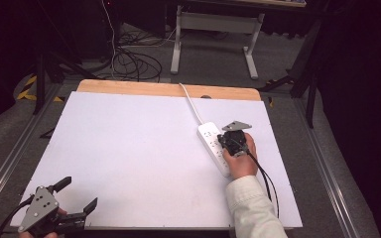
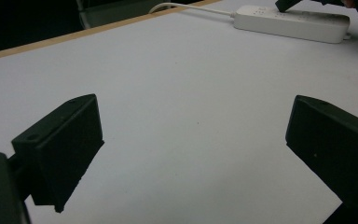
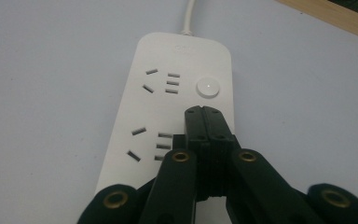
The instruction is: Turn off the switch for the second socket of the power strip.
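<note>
White table [image 1: 129, 148], white power strip [image 1: 212, 144] — cabled, floor cables [image 1: 129, 62]

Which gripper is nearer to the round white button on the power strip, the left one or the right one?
Right. The right gripper, jaws shut, has its tips just short of the round white button on the white plastic power strip. The left gripper, open, sits far away at the table's near left corner.

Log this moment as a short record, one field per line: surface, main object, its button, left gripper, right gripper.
surface: white table with a wooden far edge
main object: white power strip, lying flat at the right, its cord running to the far edge
button: round button, just ahead of the closed jaw tips
left gripper: open, empty, near corner
right gripper: shut, empty, over the strip
</note>
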